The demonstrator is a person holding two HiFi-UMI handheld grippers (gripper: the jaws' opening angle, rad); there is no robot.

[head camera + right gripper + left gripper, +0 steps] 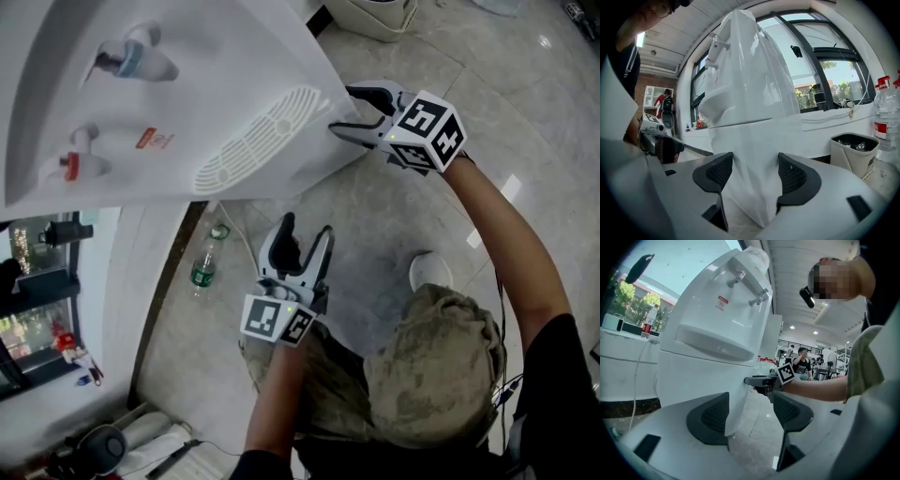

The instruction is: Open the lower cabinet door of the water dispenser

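The white water dispenser (187, 84) stands ahead, with a blue tap (136, 61), a red tap (70, 167) and a slotted drip tray (253, 141). Its lower cabinet door (698, 380) looks closed in the left gripper view. My right gripper (349, 114) is open at the cabinet's right edge, and that corner (754, 154) stands between its pads (715, 173). My left gripper (302, 234) is open and empty, held back from the cabinet front and pointing at it.
A green-capped bottle (204, 262) and a cable lie on the floor beside the dispenser's base. A white bin (853, 150) and a water bottle (887, 112) stand to the dispenser's right by the window wall. My shoe (429, 272) rests on the tiled floor.
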